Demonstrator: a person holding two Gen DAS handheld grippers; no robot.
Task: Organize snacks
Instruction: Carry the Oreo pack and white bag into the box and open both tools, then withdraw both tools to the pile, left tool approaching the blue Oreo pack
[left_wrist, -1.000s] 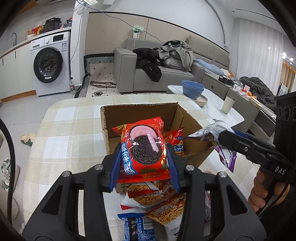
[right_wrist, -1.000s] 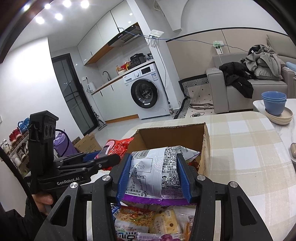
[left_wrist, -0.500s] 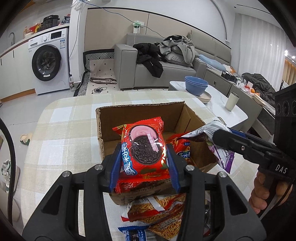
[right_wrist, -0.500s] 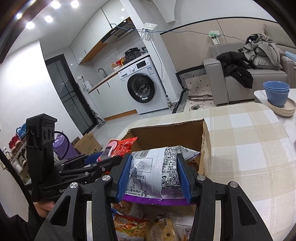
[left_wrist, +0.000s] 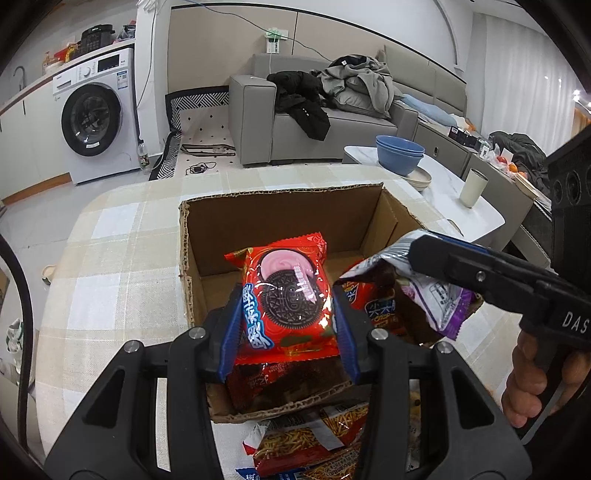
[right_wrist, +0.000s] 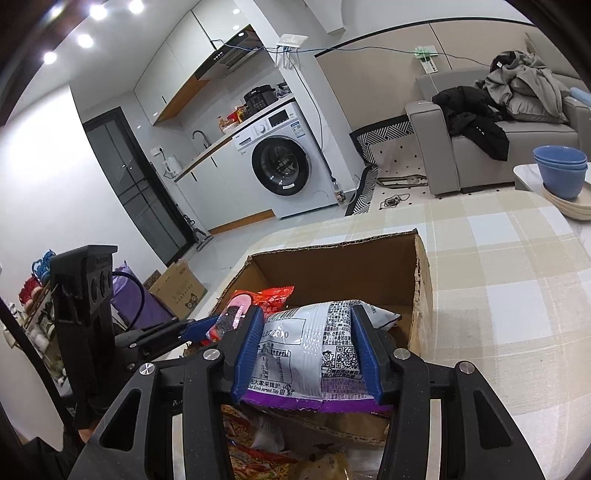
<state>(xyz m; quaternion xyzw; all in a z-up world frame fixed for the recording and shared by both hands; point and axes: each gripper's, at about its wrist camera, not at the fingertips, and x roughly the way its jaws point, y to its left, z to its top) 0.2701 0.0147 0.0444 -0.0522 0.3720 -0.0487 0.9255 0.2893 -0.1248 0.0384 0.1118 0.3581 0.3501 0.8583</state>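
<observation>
My left gripper (left_wrist: 288, 325) is shut on a red Oreo packet (left_wrist: 286, 295) and holds it over the near part of an open cardboard box (left_wrist: 280, 206). My right gripper (right_wrist: 306, 350) is shut on a white and purple snack bag (right_wrist: 314, 354) and holds it over the box's (right_wrist: 332, 266) near right side. That bag (left_wrist: 432, 291) and the right gripper show at the right of the left wrist view. The Oreo packet (right_wrist: 255, 302) shows at the left of the right wrist view. A red snack bag (left_wrist: 373, 306) lies in the box.
Several snack packets (left_wrist: 306, 443) lie on the checked tablecloth (left_wrist: 110, 258) in front of the box. A white side table (left_wrist: 443, 184) with blue bowls (left_wrist: 399, 153) and a cup stands to the right. A sofa and a washing machine stand behind.
Both grippers have moved forward with their packets, from in front of the box to over its near part. The loose packets on the table have dropped lower in view.
</observation>
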